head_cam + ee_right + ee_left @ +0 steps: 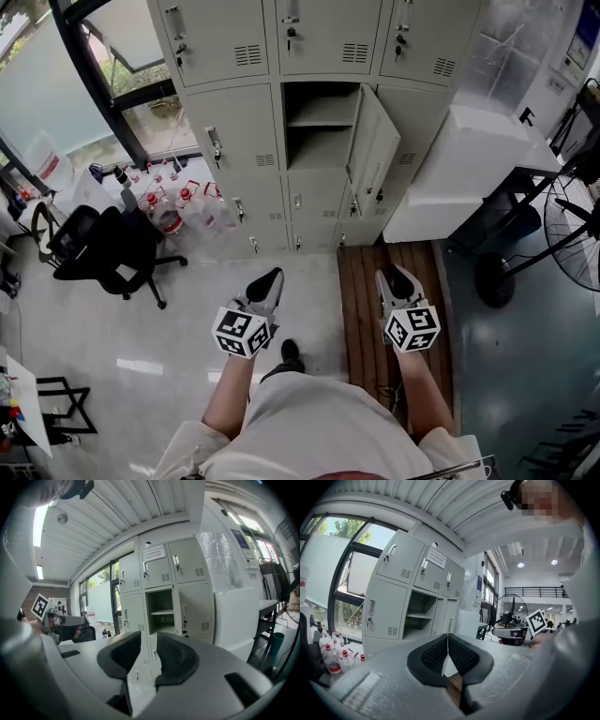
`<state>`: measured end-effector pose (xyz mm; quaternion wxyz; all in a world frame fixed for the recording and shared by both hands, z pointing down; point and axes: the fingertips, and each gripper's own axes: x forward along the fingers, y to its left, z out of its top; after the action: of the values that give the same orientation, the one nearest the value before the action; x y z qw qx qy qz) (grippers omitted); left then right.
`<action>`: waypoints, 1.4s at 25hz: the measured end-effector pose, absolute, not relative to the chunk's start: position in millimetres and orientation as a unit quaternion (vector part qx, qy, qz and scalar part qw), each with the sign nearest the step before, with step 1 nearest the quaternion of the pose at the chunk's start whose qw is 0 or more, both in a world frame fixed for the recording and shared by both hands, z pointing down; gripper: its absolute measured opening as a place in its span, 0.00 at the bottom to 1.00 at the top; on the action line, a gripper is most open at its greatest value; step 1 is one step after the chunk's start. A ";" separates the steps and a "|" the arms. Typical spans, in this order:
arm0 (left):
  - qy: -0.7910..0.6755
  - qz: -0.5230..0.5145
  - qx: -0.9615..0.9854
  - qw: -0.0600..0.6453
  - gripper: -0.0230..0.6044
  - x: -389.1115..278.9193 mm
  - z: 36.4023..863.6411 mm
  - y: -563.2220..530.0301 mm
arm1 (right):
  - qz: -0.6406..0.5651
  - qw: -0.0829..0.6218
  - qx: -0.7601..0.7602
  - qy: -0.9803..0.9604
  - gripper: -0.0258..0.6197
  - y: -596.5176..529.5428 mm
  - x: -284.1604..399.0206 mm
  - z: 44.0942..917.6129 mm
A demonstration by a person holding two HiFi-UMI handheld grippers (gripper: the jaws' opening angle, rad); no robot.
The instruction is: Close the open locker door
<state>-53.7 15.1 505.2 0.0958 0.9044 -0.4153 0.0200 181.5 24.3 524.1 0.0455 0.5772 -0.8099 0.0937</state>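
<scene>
A grey bank of lockers (234,122) stands against the far wall. One middle compartment (317,127) is open, showing a shelf; its door (373,148) is swung out to the right. The same open compartment (162,612) shows in the right gripper view and the open compartment (419,617) in the left gripper view. My left gripper (266,283) is shut with nothing in it, well short of the lockers, over the pale floor. My right gripper (395,281) stands open and empty over the wooden platform (361,309), below the open door.
A black office chair (105,247) and several plastic bottles (178,204) sit at the left by the window. A white cabinet (459,178) stands right of the lockers, with a standing fan (572,225) at the far right.
</scene>
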 end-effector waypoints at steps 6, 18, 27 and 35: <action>-0.393 0.034 0.914 0.099 0.06 -73.9 509.5 -38.2 | 0.096 0.045 0.595 -0.797 0.19 -21.8 161.3 522.7; -0.357 0.034 0.928 0.104 0.06 -103.1 512.0 -113.4 | 0.099 0.052 0.631 -0.767 0.19 -78.0 137.0 524.1; -0.350 0.039 0.928 0.122 0.06 -96.9 526.6 -147.3 | 0.100 0.064 0.647 -0.753 0.19 -112.9 156.1 523.1; -0.355 0.039 0.925 0.129 0.06 -63.8 529.0 -183.7 | 0.109 0.068 0.645 -0.753 0.19 -159.2 196.7 532.0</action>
<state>-63.8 -183.7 529.0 0.1288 0.9251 -0.3551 0.0390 196.7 -159.2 532.0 0.0685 0.6453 -0.7530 0.1093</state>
